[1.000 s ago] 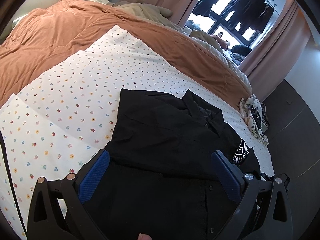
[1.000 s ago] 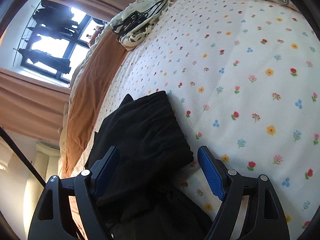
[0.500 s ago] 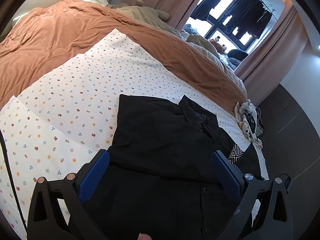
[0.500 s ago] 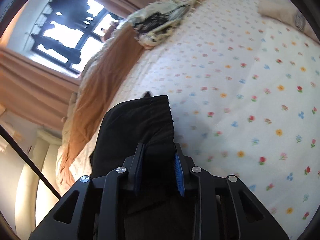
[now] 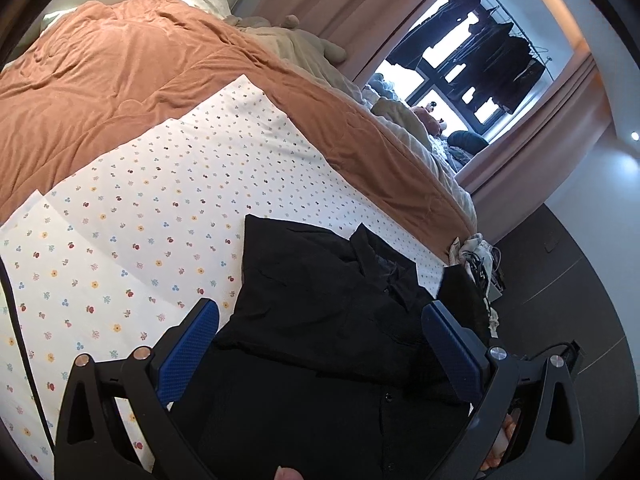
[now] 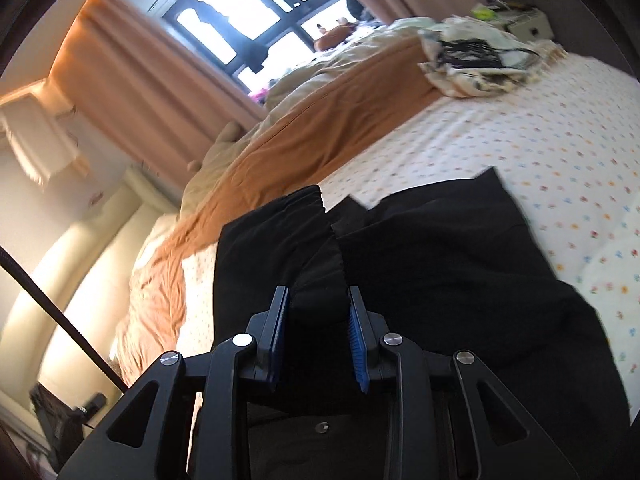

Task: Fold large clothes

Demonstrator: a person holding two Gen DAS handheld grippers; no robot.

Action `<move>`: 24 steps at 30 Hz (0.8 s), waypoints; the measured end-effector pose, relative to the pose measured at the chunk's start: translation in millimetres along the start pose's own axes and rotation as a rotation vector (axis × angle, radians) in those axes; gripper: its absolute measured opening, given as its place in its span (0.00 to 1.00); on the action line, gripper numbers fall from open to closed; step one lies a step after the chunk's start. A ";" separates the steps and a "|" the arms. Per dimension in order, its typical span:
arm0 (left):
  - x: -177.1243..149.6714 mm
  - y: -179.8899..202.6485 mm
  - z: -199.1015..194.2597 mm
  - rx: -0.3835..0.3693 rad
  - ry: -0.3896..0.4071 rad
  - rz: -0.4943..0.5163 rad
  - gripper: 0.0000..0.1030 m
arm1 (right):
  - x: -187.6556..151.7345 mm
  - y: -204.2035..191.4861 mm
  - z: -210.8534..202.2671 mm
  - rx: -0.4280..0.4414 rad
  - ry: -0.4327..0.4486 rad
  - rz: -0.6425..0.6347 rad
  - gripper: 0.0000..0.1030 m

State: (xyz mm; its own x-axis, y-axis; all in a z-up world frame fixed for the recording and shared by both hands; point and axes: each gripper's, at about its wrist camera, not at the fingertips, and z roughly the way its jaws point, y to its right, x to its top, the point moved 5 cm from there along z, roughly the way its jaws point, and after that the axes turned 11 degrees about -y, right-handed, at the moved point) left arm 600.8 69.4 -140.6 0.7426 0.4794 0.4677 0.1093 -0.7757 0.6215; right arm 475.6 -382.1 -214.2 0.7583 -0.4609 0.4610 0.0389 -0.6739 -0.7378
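A black button shirt (image 5: 320, 304) lies on the white flowered sheet (image 5: 160, 216) of the bed, its left sleeve folded over the body and its collar toward the far side. My left gripper (image 5: 320, 352) is open, hovering just above the shirt's lower body with nothing between its blue pads. My right gripper (image 6: 318, 320) is shut on the shirt's right sleeve (image 6: 280, 232), lifted and held over the shirt body (image 6: 440, 248). The raised sleeve also shows in the left wrist view (image 5: 460, 292).
An orange-brown duvet (image 5: 140, 68) covers the far half of the bed. A pile of pale cloth with black cables (image 6: 472, 56) sits at the bed's corner. Curtains and a window (image 5: 472, 64) with hanging dark clothes stand beyond. Dark floor (image 5: 580, 280) lies to the right.
My right gripper closed on the right sleeve, lifted it and swung it inward over the shirt body. The left gripper stayed open and nearly still above the shirt.
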 end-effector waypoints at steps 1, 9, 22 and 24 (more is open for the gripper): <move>2.1 -3.9 -4.5 -0.002 0.010 -0.010 1.00 | -1.7 -11.9 8.3 -0.004 -0.012 -0.027 0.24; 14.9 -45.6 -21.0 0.026 0.034 -0.121 1.00 | -23.1 -78.8 78.6 -0.030 -0.147 -0.145 0.24; 15.2 -50.7 -18.6 0.034 0.032 -0.115 1.00 | -22.9 -62.5 67.3 0.061 -0.279 -0.148 0.70; 12.3 -46.9 -12.9 0.026 0.014 -0.095 1.00 | -16.3 -31.8 46.3 0.020 -0.249 -0.086 0.70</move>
State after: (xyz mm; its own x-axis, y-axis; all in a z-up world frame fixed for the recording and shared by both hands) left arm 596.3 116.9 -155.9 0.7189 0.5570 0.4158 0.1962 -0.7365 0.6474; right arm 492.2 -326.4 -221.1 0.8884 -0.2439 0.3889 0.1218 -0.6916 -0.7120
